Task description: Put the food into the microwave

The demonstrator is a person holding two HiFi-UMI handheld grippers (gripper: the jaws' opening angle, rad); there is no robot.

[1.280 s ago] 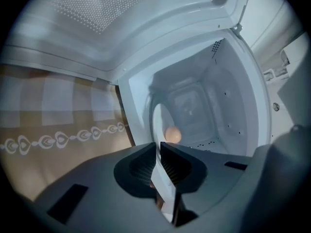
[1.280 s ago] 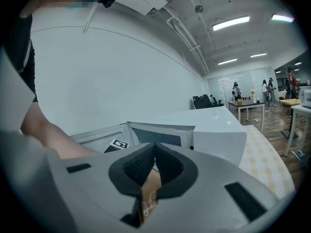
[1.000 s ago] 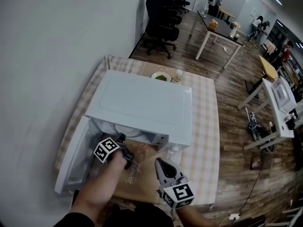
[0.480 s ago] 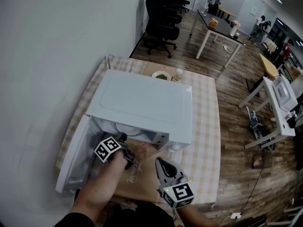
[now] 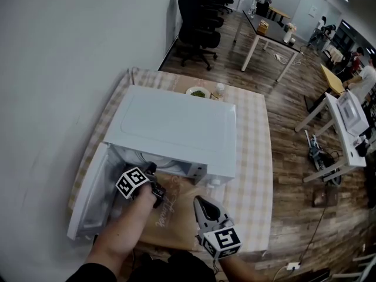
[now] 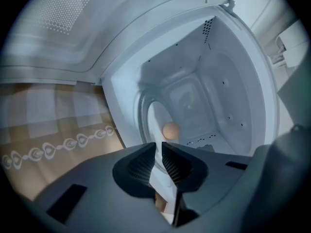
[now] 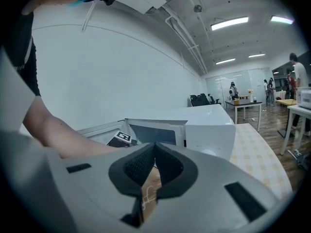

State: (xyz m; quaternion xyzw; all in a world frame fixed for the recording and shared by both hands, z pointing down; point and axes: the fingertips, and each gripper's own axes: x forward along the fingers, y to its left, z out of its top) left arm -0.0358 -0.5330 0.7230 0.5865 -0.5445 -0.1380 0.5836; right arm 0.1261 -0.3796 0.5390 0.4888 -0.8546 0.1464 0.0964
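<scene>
The round brown food (image 6: 170, 130) is sitting on its white plate (image 6: 154, 114) inside the microwave (image 5: 176, 128), mid-frame. The left gripper (image 6: 158, 148) is keeping its jaws slightly apart around the plate's rim, having just been closing a little. The right gripper (image 7: 154, 148) is hovering with jaws together. Next, the left gripper is probably needing to back out so the door (image 5: 88, 198) can shut.

From my feed, a checked tablecloth (image 5: 255, 151) covers the tabletop in the middle of the head view, and a brown paper sheet (image 5: 176, 222) with cursive print lies on it near the lower edge. At the table's far end I see a small dish of something green (image 5: 198, 93) with a little white cup (image 5: 220, 89) just beside it. A plain white wall (image 5: 64, 57) fills the left side. Black office chairs (image 5: 197, 19) stand at top centre on the wooden floor (image 5: 288, 98), next to a white table (image 5: 267, 31) with a few items I can't make out. A white desk (image 5: 343, 140) sits at the right edge. In the right gripper view, ceiling light strips (image 7: 229, 23) glow at upper right.
</scene>
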